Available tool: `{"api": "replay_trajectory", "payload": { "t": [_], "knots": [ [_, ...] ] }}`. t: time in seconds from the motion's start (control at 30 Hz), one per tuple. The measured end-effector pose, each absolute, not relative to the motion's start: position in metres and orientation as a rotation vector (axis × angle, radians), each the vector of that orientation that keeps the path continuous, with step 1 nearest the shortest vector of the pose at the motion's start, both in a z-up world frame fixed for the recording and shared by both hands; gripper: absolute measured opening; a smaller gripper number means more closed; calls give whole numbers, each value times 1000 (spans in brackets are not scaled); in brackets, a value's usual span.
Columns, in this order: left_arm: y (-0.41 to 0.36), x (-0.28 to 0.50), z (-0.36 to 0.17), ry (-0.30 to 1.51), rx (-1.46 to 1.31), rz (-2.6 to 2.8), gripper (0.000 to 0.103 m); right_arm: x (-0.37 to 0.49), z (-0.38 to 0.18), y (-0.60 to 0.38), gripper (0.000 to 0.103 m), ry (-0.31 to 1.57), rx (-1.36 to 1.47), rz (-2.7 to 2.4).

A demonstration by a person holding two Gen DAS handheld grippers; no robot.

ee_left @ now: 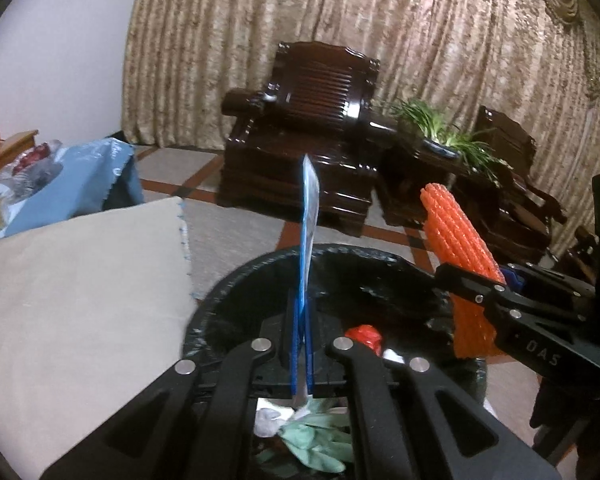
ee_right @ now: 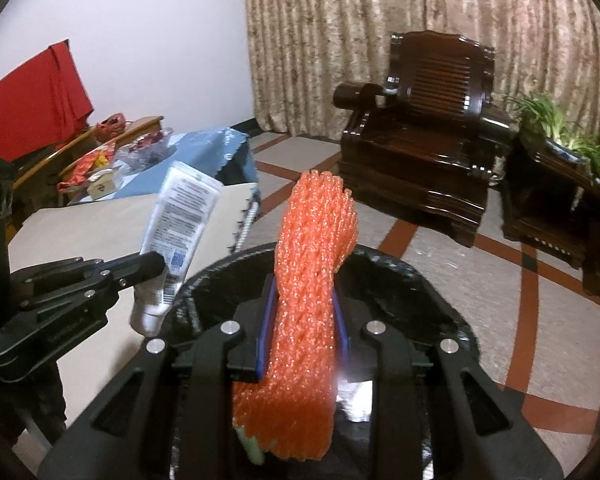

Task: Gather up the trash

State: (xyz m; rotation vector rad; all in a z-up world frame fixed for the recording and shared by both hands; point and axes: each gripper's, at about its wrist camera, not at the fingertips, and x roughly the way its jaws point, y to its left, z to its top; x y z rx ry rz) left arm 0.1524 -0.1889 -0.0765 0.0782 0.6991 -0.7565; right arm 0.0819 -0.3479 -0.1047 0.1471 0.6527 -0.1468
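- left gripper (ee_left: 300, 344) nearest the lens in left wrist view, jaws clamped on a flat tube (ee_left: 309, 216), seen edge-on here, standing up and tilted slightly right
- right gripper (ee_right: 302, 320) nearest the lens in right wrist view, jaws clamped on an orange foam net (ee_right: 312, 280), net sticks up past the blue pads and hangs down below them
- bench (ee_left: 80, 288) with beige cloth, left side, big; bin sits just beside its right edge
- dark wooden armchair (ee_left: 316, 128) far centre, against the patterned curtain (ee_left: 380, 40)
- second dark chair (ee_left: 516, 184) far right, partly cut off
- trash bin (ee_left: 236, 280) with black liner, directly under both grippers; both held items hang over its opening
- blue cloth (ee_left: 72, 184) far left behind the bench, cluttered with packets, can't tell what they are
- red cloth (ee_right: 36, 100) hanging on far left wall, right wrist view only
- potted plant (ee_left: 444, 128) between the two chairs, on a dark side table
- in the bin: pale green gloves (ee_left: 320, 440) near side, small red scrap (ee_left: 364, 338) further in, white crumpled bits beside them
- in right wrist view the tube (ee_right: 180, 220) shows white with printed label, cap end down, held at the left over the bin rim
- in left wrist view the net (ee_left: 456, 240) is at right, right gripper (ee_left: 476, 296) gripping it mid-length
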Motion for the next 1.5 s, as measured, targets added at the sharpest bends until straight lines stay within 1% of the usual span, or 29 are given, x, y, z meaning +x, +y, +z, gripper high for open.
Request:
{"api": "replay_trajectory", "payload": {
  "t": [0.03,0.07,0.1,0.13,0.17,0.2,0.23,0.27,0.3,0.33,0.4,0.43,0.5,0.53,0.6,0.7,0.77,1.5],
  "knots": [
    [-192,153,-78,708,76,-759,9,80,-106,-349,51,650,150,-156],
    [-193,153,-78,714,73,-760,29,78,-107,-352,52,646,151,-165],
    [-192,152,-78,714,67,-761,47,76,-108,-354,53,644,151,-173],
    [-188,151,-78,708,61,-759,49,75,-108,-356,59,640,152,-180],
    [-186,150,-78,706,64,-758,49,73,-108,-357,64,635,154,-186],
    [-184,150,-79,707,69,-754,49,72,-108,-358,66,630,156,-190],
    [-181,149,-78,704,73,-747,50,71,-107,-359,72,626,156,-190],
    [-179,147,-77,702,72,-742,53,70,-107,-358,83,624,154,-191],
    [-178,148,-75,700,70,-734,57,67,-105,-357,88,614,148,-198],
    [-175,147,-73,697,65,-724,60,66,-104,-357,89,606,144,-201],
    [-168,145,-69,687,61,-708,69,64,-102,-354,92,606,144,-192],
    [-167,144,-68,685,61,-703,71,63,-101,-352,93,606,146,-191],
    [-161,141,-64,678,54,-690,80,61,-99,-350,94,606,154,-181],
    [-157,139,-61,673,50,-681,82,61,-97,-349,94,606,157,-174],
    [-151,134,-57,666,49,-665,90,58,-93,-346,95,602,162,-163],
    [-142,129,-53,663,46,-641,95,56,-87,-340,97,596,164,-149],
    [-137,127,-50,663,42,-623,97,54,-82,-335,98,589,164,-140],
    [-83,92,-30,653,17,-514,97,34,-52,-290,98,600,133,-64]
  ]
}}
